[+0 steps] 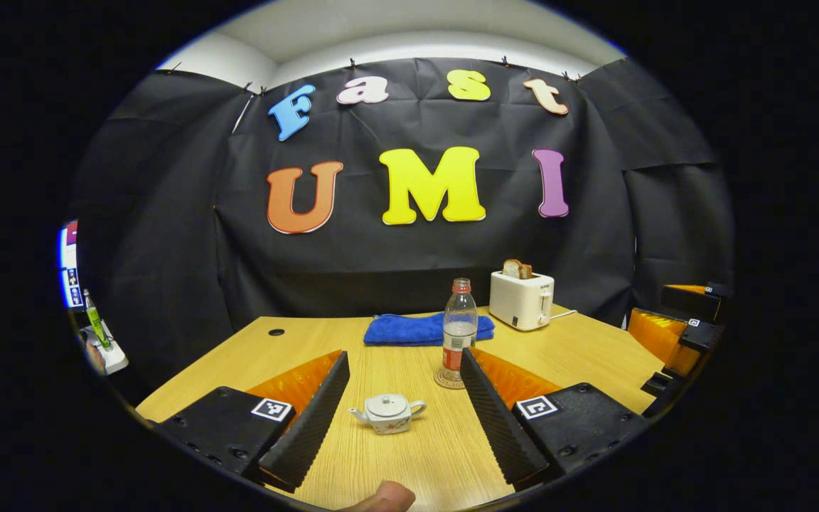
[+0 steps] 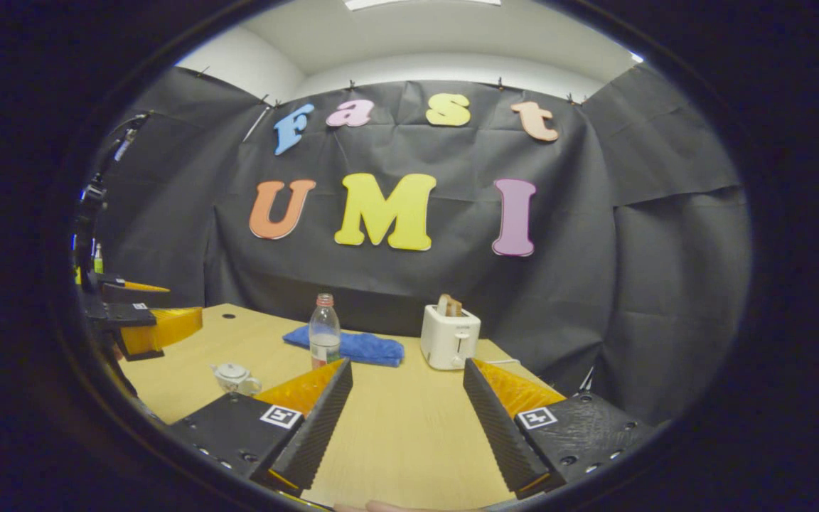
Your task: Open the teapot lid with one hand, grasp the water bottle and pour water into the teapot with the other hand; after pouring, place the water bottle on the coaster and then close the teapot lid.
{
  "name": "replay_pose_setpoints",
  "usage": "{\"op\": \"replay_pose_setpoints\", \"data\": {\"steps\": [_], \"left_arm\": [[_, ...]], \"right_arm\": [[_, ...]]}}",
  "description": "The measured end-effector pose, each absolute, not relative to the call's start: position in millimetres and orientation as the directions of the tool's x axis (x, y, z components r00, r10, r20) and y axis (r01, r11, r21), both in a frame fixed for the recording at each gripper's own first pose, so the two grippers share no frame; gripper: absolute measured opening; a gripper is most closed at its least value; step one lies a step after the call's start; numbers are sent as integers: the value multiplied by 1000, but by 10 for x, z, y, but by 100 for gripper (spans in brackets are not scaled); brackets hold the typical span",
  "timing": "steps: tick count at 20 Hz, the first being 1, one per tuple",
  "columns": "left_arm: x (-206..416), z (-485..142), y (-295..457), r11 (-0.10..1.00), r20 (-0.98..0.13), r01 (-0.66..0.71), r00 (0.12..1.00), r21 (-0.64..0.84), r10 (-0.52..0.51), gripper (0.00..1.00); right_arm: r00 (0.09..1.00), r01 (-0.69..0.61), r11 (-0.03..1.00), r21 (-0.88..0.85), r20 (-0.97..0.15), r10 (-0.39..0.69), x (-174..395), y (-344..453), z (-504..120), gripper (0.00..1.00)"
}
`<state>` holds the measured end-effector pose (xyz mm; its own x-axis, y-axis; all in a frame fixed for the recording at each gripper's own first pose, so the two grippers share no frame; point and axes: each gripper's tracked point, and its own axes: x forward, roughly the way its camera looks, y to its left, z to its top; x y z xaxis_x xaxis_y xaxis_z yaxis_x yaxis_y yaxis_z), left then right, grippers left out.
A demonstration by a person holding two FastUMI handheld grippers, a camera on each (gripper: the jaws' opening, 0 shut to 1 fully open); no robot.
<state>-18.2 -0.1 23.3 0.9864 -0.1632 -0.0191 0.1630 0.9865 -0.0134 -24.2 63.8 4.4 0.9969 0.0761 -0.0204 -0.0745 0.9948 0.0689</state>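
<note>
Teapot: small white ceramic teapot (image 1: 389,413), fragile, we pinch lid knob.
Bottle: clear plastic water bottle (image 1: 459,331), light, we grip mid-body.
Grippers: left gripper (image 1: 402,419), right gripper (image 2: 406,419) both spread, empty.

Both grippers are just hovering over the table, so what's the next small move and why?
Probably ease the left gripper forward and down onto the teapot lid. The lid sits closed on the teapot, which lies between that gripper's open fingers, and the water bottle stands untouched on the coaster.

Table (image 1: 580,348): teapot (image 1: 388,413) stood in front; bottle (image 1: 459,331) on coaster (image 1: 446,380) behind; cloth (image 1: 409,331), toaster (image 1: 521,300) rearmost.
</note>
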Motion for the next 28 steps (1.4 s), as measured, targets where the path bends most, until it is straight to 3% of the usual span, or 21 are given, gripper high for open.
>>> {"op": "replay_pose_setpoints", "data": {"steps": [7, 28], "left_arm": [[-542, 328, -129, 979, 12, 202, 979, -36, -202, 98], [-379, 117, -166, 988, -26, 153, 988, -5, -153, 98]], "right_arm": [[997, -74, 995, 66, -14, 75, -386, 525, 126, 95], [993, -119, 992, -40, -26, 118, -340, 723, 2, 94]]}}
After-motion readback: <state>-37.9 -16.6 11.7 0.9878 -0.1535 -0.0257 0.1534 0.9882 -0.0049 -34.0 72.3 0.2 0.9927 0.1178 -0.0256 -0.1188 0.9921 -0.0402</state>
